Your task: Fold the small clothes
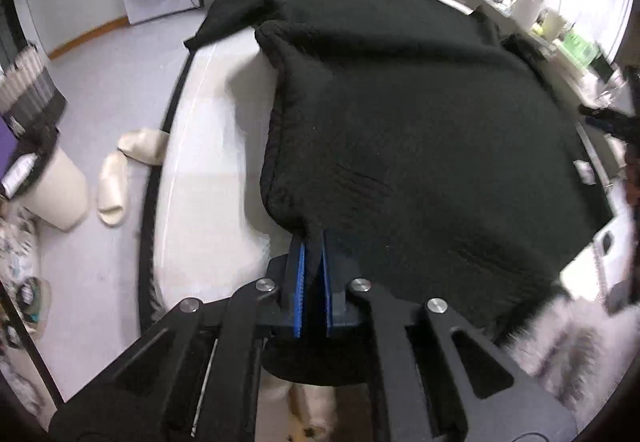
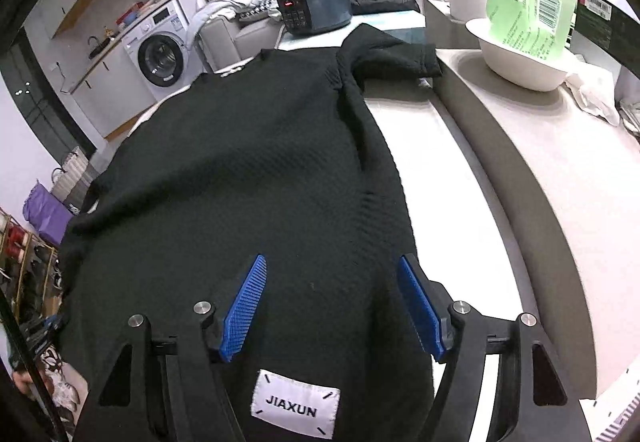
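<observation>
Two grippers over black textured knit T-shirt (image 2: pixel 240 169): left gripper (image 1: pixel 313 242) pinching hem corner, fabric there hiding fingertips; right gripper (image 2: pixel 332 274) spread above cloth; white table (image 1: pixel 216 145) mostly covered.

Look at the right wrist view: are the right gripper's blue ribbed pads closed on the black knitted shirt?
No: the right gripper stands open above the black knitted shirt, pads wide apart.

We see a black waffle-textured shirt (image 2: pixel 240 169) with a white label (image 2: pixel 295 406) lettered black, blue ribbed pads (image 2: pixel 245 306), a cream surface (image 1: pixel 216 169), a green packet (image 2: pixel 528 13).
</observation>
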{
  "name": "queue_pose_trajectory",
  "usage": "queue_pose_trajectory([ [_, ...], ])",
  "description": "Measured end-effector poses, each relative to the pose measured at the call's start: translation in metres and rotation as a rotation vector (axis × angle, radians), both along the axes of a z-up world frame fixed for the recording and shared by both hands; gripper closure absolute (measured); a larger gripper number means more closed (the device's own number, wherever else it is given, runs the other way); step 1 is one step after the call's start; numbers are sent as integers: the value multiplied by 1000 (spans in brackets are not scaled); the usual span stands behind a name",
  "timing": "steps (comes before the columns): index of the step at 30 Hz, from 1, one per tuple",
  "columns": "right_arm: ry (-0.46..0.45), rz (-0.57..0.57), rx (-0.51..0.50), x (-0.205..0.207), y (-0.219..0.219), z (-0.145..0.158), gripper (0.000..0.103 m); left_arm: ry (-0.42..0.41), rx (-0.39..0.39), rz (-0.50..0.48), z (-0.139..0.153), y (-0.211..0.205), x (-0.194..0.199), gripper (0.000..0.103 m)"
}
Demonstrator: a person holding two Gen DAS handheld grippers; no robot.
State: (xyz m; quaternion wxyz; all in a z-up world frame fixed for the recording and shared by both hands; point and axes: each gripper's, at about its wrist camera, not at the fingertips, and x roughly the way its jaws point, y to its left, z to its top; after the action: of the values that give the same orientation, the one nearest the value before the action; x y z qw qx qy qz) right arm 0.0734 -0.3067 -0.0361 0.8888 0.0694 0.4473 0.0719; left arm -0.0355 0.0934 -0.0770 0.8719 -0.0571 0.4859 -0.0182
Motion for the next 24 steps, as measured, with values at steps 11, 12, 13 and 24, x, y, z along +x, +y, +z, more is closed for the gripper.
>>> queue_pose_trajectory([
  [11, 77, -8, -47, -15, -15, -33, 30, -179, -28, 60, 41, 10, -16, 64],
  [12, 55, -8, -52, -16, -16, -34, 30, -162, -30, 63, 35, 9, -14, 64],
  [13, 48, 0, -60, -16, -15, -34, 34, -131, -30, 66, 28, 7, -12, 64],
  [24, 38, -26, -134, -16, -33, -35, 97, 0, -19, -100, 5, -24, -3, 86],
])
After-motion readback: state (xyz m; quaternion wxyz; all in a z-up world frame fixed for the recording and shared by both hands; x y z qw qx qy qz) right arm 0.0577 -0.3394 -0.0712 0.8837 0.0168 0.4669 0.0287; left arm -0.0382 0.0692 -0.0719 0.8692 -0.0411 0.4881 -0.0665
